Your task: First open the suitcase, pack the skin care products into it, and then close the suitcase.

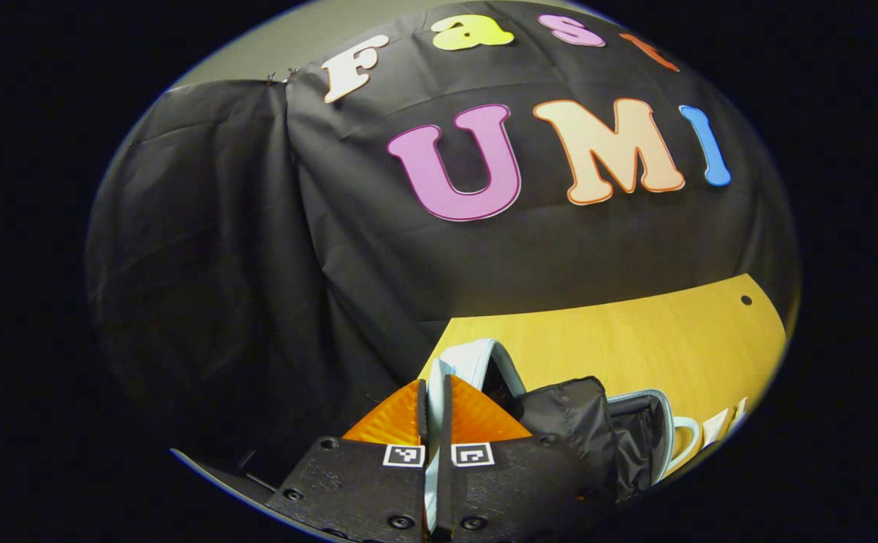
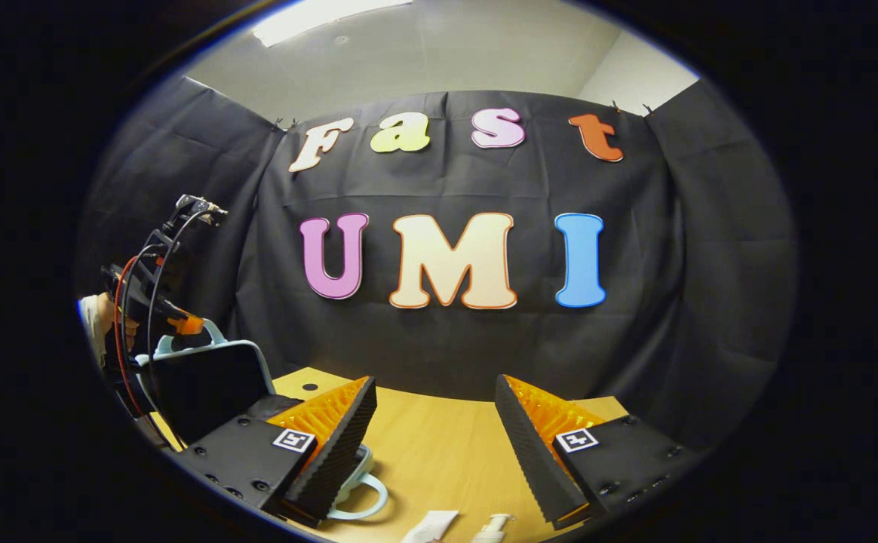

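Clearly the suitcase [image 2: 209, 388] stands open at the desk's [image 2: 439, 445] far left, its lid rim clenched by the left hand-held gripper [image 1: 434, 407]. Nearer, the right hand-held gripper [image 2: 435, 445] hangs released above the skin care products [image 2: 458, 526].

No readable text or labels, only square coded markers [image 2: 293, 440] on the fingers

recording booth: black cloth wall [image 2: 446, 354] clipped up around wooden table [image 2: 439, 460], plain ceiling above.
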